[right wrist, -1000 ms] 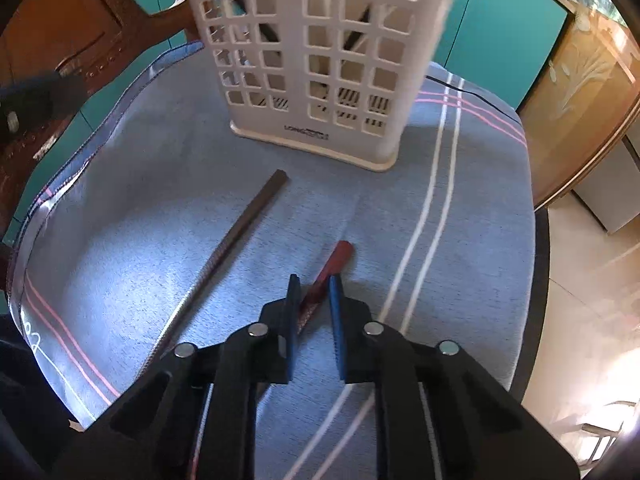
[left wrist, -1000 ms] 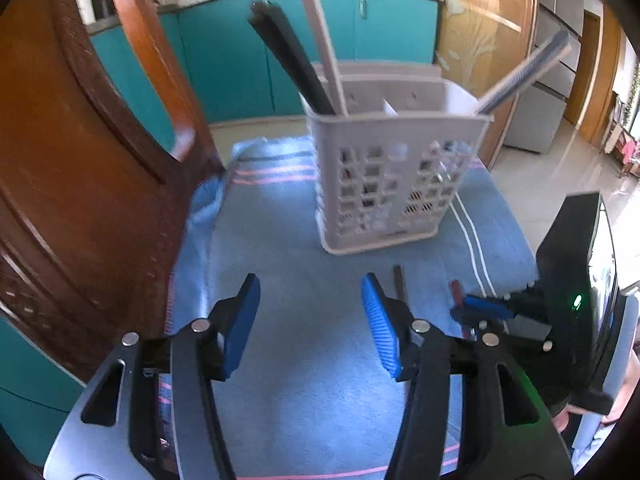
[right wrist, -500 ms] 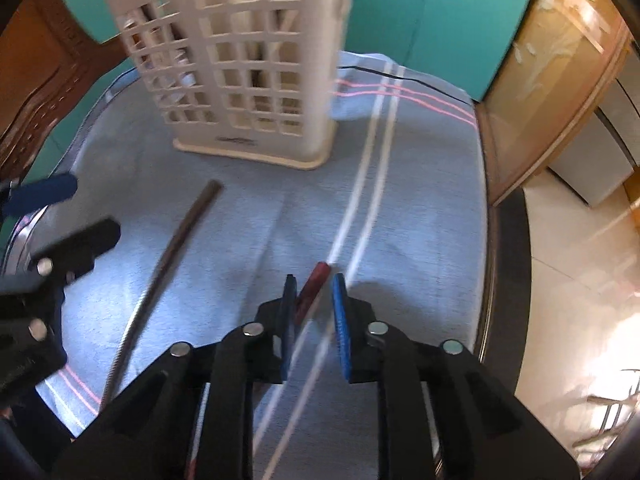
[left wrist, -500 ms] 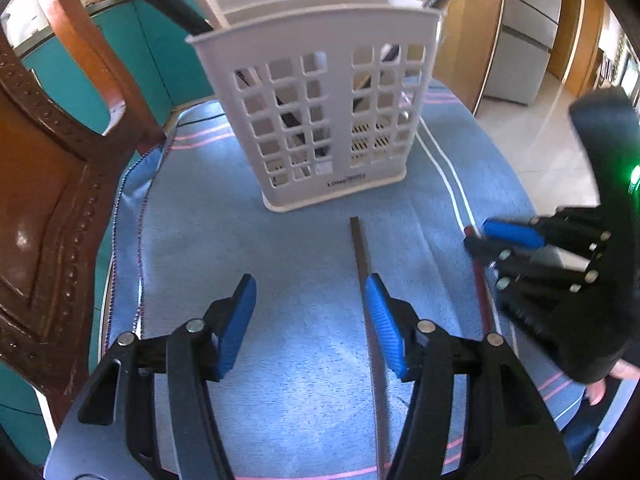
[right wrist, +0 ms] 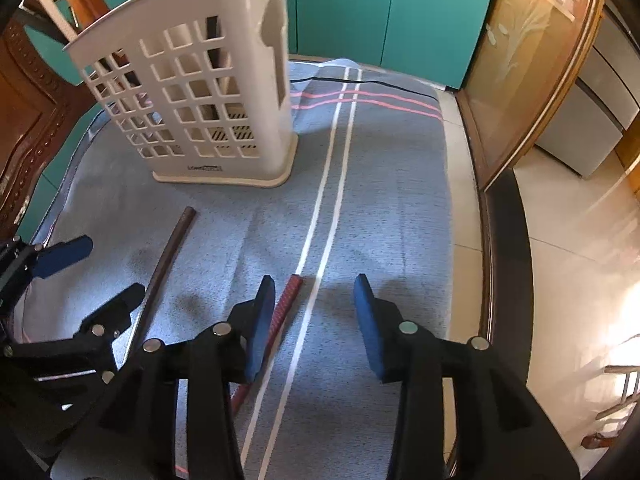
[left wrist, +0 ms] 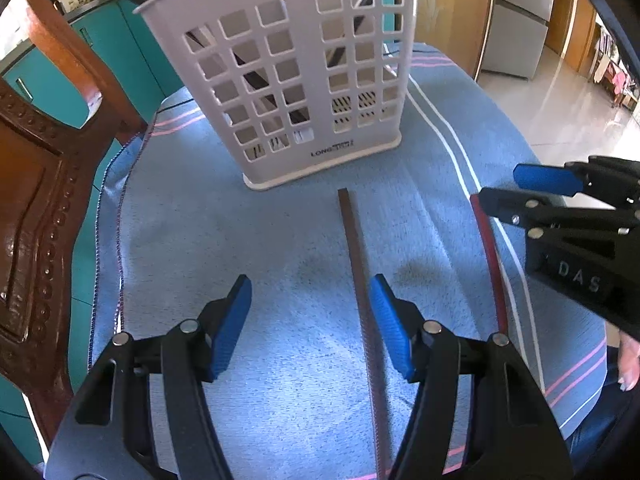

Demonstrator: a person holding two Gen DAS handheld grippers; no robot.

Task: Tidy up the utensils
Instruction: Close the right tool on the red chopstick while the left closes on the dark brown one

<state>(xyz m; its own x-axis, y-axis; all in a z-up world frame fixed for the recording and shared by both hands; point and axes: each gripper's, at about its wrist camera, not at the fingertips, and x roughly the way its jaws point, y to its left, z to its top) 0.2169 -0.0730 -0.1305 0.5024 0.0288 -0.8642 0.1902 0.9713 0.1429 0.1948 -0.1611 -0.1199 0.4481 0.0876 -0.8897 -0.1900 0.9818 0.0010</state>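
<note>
I am holding both grippers wide apart, left gripper [left wrist: 310, 326] beside the thin, stiff brown chopstick [left wrist: 357, 256], which I am guessing is slippery; the right gripper [right wrist: 316, 320] is beside the red chopstick [right wrist: 285, 308].

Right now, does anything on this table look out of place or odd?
Yes. Two loose chopsticks, one dark brown and one red, lie flat on the blue striped cloth instead of standing in the white perforated plastic utensil holder, where the other utensils stand.
</note>
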